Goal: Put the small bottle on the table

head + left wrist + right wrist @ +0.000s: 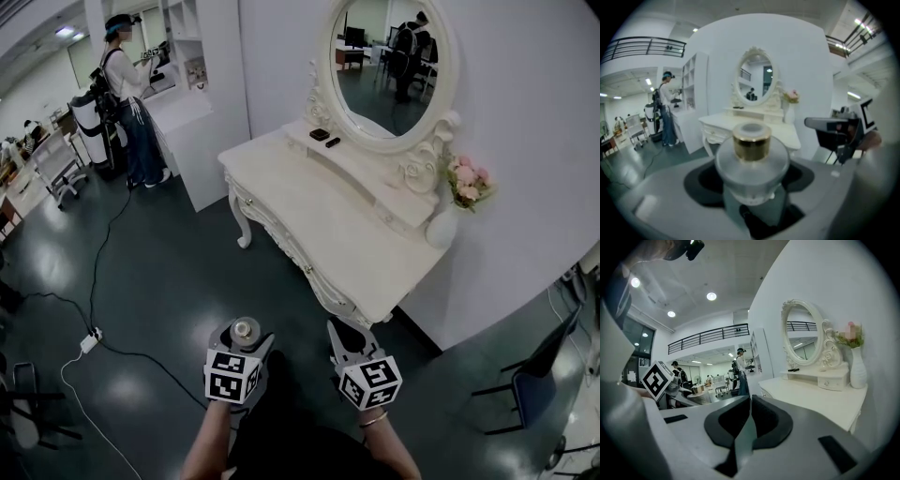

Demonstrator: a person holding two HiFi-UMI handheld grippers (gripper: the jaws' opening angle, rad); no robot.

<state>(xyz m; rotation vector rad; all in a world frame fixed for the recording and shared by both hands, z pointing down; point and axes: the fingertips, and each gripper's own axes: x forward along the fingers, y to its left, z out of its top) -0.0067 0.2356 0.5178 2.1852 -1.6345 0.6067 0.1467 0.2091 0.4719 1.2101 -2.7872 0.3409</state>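
Head view looks steeply down on both tools, held side by side over the dark glossy floor [169,272], just short of the near corner of the white worktop [328,234]. The left hand-held gripper [242,349] clamps the small bottle [751,154] between its jaws; the bottle is clear and rounded with a gold collar, stands upright, and is not on the worktop. The right hand-held gripper [750,401] has its jaws pressed together with nothing between them.

Against the wall, the worktop carries an oval mirror [389,66] in a carved white frame. Two small dark items [324,139] lie on the raised ledge below the glass. At the far right end stands a white vase [442,228] with pink flowers [466,183].

To the left, a tall white shelving unit [202,84] stands beside the worktop, and a person [127,94] faces it. A cable [103,262] trails across the floor to a power strip [90,342]. A dark chair [539,375] sits at the right edge, by the wall.
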